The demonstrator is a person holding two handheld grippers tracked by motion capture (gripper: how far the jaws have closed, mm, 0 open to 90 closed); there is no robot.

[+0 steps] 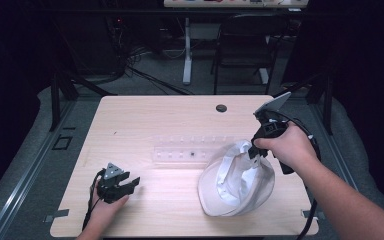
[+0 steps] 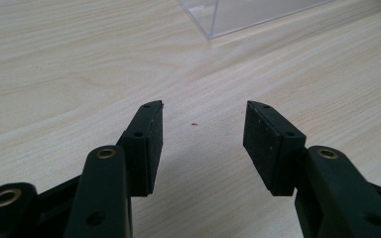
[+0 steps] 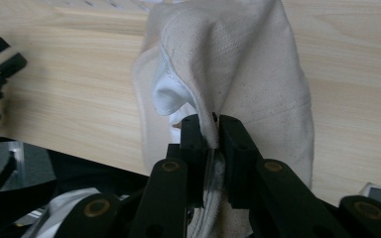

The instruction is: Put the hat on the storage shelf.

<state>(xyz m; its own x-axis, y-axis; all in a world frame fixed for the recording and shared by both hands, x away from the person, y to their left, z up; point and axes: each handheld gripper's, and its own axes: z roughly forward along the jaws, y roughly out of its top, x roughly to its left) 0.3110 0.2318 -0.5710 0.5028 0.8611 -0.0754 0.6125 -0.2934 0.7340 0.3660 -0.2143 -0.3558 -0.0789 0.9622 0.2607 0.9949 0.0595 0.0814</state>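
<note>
A white cloth cap (image 1: 237, 182) lies at the right of the wooden table, its inside turned up. My right gripper (image 1: 256, 150) is shut on the cap's back edge, lifting that edge a little. In the right gripper view the cap (image 3: 258, 74) hangs away from the jaws, and the fabric is pinched at the right gripper (image 3: 212, 130). My left gripper (image 1: 130, 186) rests low at the table's front left, open and holding nothing. Bare wood lies between the left gripper's (image 2: 202, 128) fingers.
A clear plastic tray (image 1: 192, 150) lies flat at the table's middle, left of the cap; its corner (image 2: 213, 22) is ahead of the left gripper. A dark cable hole (image 1: 221, 108) sits near the far edge. A chair (image 1: 245, 45) and desk legs stand beyond the table.
</note>
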